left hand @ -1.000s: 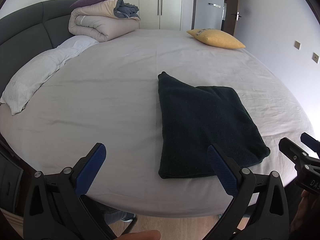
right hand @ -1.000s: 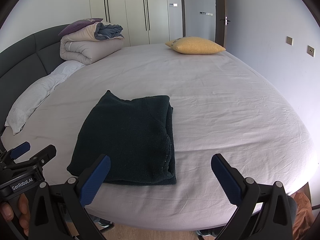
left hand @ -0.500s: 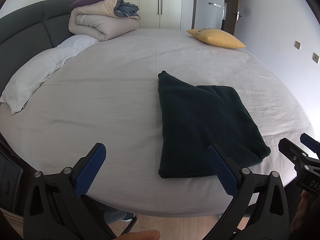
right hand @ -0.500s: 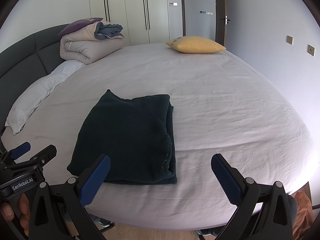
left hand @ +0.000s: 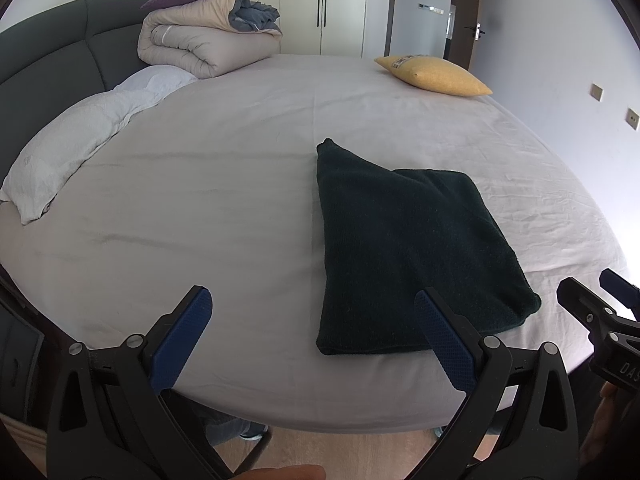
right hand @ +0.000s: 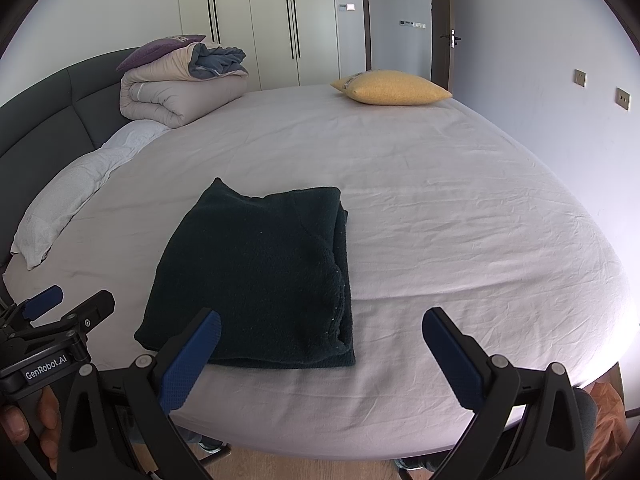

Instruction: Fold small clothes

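Observation:
A dark green garment (left hand: 408,248) lies folded into a flat rectangle on the pale bed sheet (left hand: 208,200), near the front edge; it also shows in the right wrist view (right hand: 260,276). My left gripper (left hand: 312,320) is open and empty, held near the bed's front edge just left of the garment. My right gripper (right hand: 320,340) is open and empty, held near the front edge at the garment's right corner. Each gripper shows in the other's view, the right gripper (left hand: 596,300) and the left gripper (right hand: 60,308).
A rolled beige duvet with a purple cushion (left hand: 200,40) and a white pillow (left hand: 80,144) sit at the back left by the dark headboard. A yellow cushion (left hand: 436,74) lies at the far side. A wall runs along the right.

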The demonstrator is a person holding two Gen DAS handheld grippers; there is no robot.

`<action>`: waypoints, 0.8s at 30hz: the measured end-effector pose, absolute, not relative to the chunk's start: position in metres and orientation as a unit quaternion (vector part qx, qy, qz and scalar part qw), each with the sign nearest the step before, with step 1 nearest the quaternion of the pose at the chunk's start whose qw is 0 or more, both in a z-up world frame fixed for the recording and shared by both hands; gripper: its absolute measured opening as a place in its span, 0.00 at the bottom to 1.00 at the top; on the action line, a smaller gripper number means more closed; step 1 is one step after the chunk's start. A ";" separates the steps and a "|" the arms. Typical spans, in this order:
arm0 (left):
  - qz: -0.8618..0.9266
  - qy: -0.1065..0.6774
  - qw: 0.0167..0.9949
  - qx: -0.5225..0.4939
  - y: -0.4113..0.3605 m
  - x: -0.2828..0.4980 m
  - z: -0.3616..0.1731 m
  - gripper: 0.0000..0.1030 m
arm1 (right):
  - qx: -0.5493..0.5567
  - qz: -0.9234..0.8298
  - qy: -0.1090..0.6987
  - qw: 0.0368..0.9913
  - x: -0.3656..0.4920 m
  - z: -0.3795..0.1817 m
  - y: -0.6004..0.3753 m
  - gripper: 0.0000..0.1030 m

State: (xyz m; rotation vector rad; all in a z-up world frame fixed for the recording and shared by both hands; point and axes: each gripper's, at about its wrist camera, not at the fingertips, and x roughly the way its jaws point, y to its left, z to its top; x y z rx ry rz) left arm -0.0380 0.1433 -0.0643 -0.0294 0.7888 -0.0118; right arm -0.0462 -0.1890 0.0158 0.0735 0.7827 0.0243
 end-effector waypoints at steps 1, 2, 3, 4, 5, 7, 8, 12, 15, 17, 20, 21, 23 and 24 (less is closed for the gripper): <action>-0.006 0.385 0.923 -0.014 0.144 -0.038 -0.064 1.00 | 0.036 0.012 0.382 0.923 -0.046 0.016 -0.189 1.00; -0.006 0.385 0.923 -0.014 0.144 -0.038 -0.065 1.00 | 0.036 0.012 0.382 0.923 -0.046 0.016 -0.189 1.00; -0.007 0.385 0.923 -0.014 0.145 -0.035 -0.063 1.00 | 0.037 0.012 0.383 0.923 -0.046 0.016 -0.189 1.00; -0.007 0.386 0.923 -0.014 0.146 -0.034 -0.063 1.00 | 0.037 0.012 0.383 0.923 -0.046 0.015 -0.189 1.00; -0.006 0.386 0.923 -0.014 0.146 -0.035 -0.063 1.00 | 0.037 0.012 0.383 0.923 -0.046 0.015 -0.189 1.00; -0.007 0.386 0.922 -0.015 0.146 -0.035 -0.063 1.00 | 0.037 0.013 0.384 0.923 -0.048 0.014 -0.188 1.00; -0.008 0.386 0.922 -0.015 0.146 -0.036 -0.063 1.00 | 0.038 0.013 0.384 0.923 -0.049 0.014 -0.188 1.00; -0.008 0.386 0.922 -0.015 0.147 -0.034 -0.063 1.00 | 0.037 0.013 0.384 0.923 -0.049 0.014 -0.188 1.00; -0.008 0.387 0.922 -0.018 0.148 -0.034 -0.064 1.00 | 0.039 0.013 0.384 0.922 -0.049 0.014 -0.188 1.00; -0.008 0.387 0.922 -0.020 0.149 -0.034 -0.064 1.00 | 0.039 0.013 0.384 0.922 -0.049 0.014 -0.188 1.00; -0.005 0.387 0.922 -0.018 0.150 -0.033 -0.064 1.00 | 0.040 0.013 0.385 0.922 -0.051 0.012 -0.186 1.00; -0.005 0.387 0.922 -0.017 0.150 -0.033 -0.064 1.00 | 0.040 0.013 0.385 0.922 -0.052 0.012 -0.186 1.00; -0.005 0.387 0.922 -0.016 0.150 -0.034 -0.064 1.00 | 0.040 0.014 0.385 0.922 -0.052 0.012 -0.186 1.00; -0.005 0.387 0.922 -0.016 0.150 -0.033 -0.063 1.00 | 0.039 0.013 0.385 0.922 -0.050 0.012 -0.188 1.00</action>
